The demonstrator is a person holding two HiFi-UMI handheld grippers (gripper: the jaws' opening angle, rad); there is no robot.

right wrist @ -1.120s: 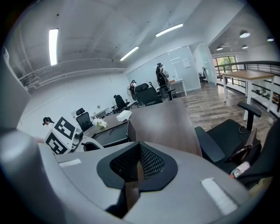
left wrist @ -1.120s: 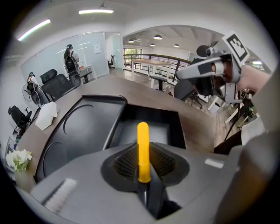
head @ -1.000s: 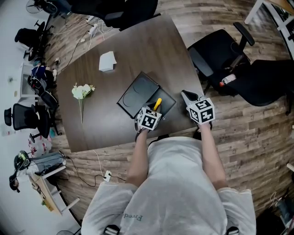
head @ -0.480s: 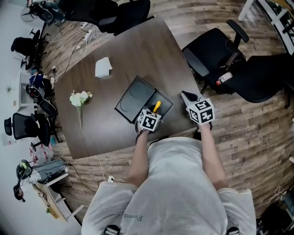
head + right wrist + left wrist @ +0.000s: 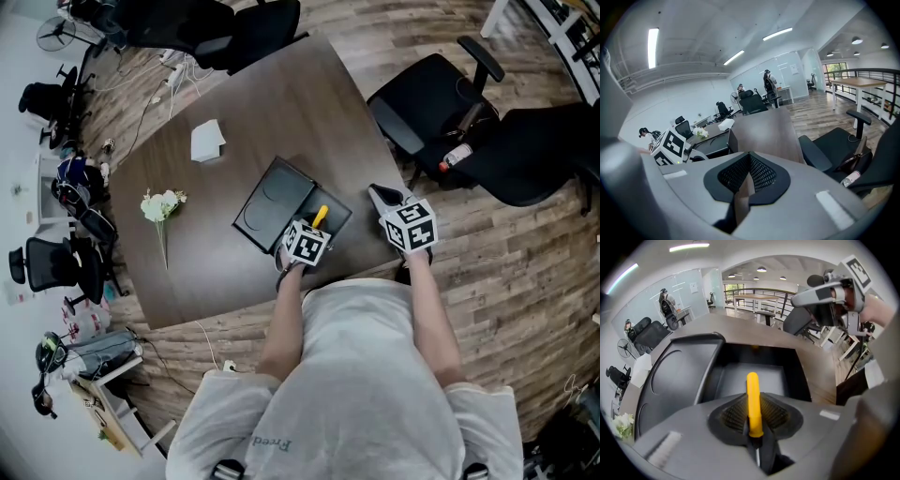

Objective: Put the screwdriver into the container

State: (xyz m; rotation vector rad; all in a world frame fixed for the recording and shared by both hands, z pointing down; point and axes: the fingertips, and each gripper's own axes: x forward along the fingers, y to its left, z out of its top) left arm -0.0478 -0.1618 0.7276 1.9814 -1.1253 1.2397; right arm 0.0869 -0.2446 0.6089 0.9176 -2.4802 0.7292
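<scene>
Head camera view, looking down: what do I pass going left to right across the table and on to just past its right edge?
white flowers → white paper item → container → right claw → red-capped bottle

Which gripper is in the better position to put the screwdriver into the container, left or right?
Left. The left gripper grips the screwdriver just above the open container; the right gripper is empty, off to the side.
</scene>
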